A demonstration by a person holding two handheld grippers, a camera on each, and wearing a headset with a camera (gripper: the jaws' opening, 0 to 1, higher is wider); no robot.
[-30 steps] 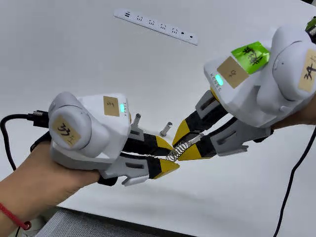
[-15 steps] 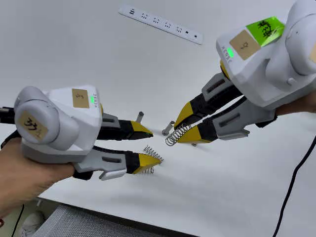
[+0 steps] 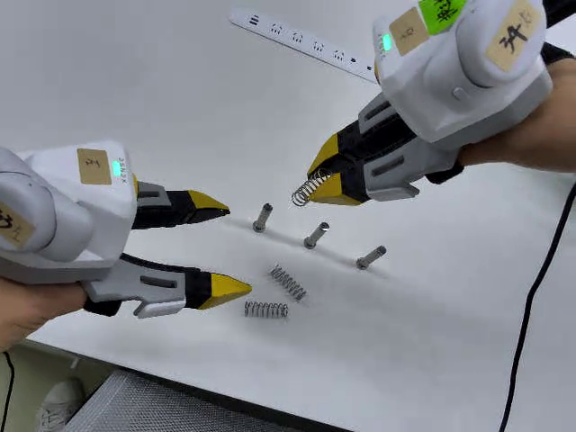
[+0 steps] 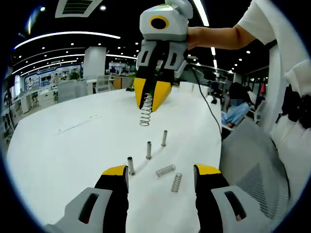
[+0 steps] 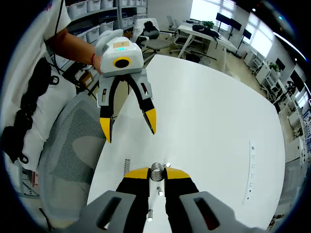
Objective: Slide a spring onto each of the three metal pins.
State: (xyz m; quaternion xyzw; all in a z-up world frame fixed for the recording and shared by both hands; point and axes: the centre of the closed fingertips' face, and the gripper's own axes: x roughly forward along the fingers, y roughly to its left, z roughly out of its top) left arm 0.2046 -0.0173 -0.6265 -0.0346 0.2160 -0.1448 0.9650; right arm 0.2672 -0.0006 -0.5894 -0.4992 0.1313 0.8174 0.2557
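Three short metal pins [image 3: 262, 217] [image 3: 315, 236] [image 3: 370, 258] stand in a row on the white table [image 3: 135, 108]. Two loose springs [image 3: 288, 282] [image 3: 266, 310] lie just in front of them. My right gripper [image 3: 324, 184] hovers above the pins, shut on a third spring [image 3: 310, 187] that hangs from its tips. My left gripper [image 3: 236, 250] is open to the left of the pins, holding nothing. In the left gripper view the pins [image 4: 149, 150] and springs [image 4: 165, 170] lie ahead of the jaws. In the right gripper view the held spring [image 5: 156, 171] sits between the tips.
A white power strip [image 3: 306, 40] lies at the far side of the table. A black cable [image 3: 531, 315] trails down the right. The table's near edge runs just below the springs, with a grey mesh chair [image 5: 68, 160] beyond it.
The two grippers, which met at the spring a second ago, have parted. The right one has risen with the spring; the left one has drawn back to the left and opened wider.
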